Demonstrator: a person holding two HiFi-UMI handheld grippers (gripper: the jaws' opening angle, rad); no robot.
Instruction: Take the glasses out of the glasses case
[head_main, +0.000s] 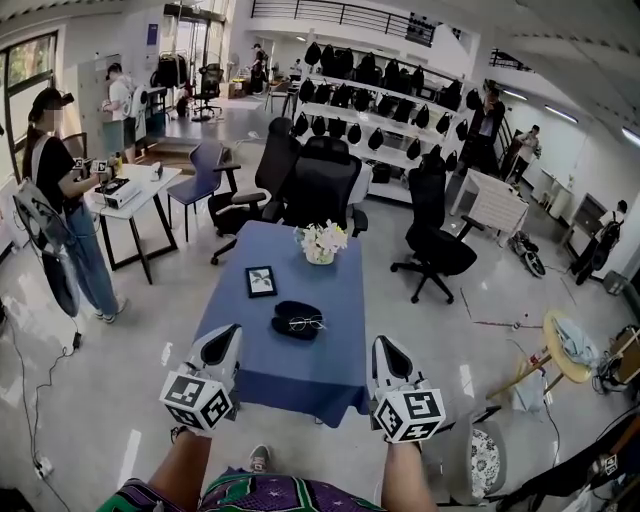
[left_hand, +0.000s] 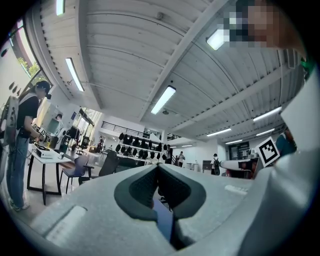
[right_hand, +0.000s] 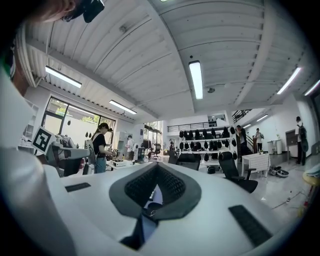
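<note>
Resting on the black glasses case (head_main: 290, 312) mid-table, the glasses (head_main: 306, 323) lie beyond both grippers. Left gripper (head_main: 224, 334) and right gripper (head_main: 386, 347) hover near the table's (head_main: 300, 372) near edge, jaws pressed together, empty. Judged an approach; next, spread one pair around the frame.

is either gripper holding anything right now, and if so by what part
Nothing is held. The left gripper and the right gripper are both shut and empty; the glasses lie untouched on the black case on the table.
</note>
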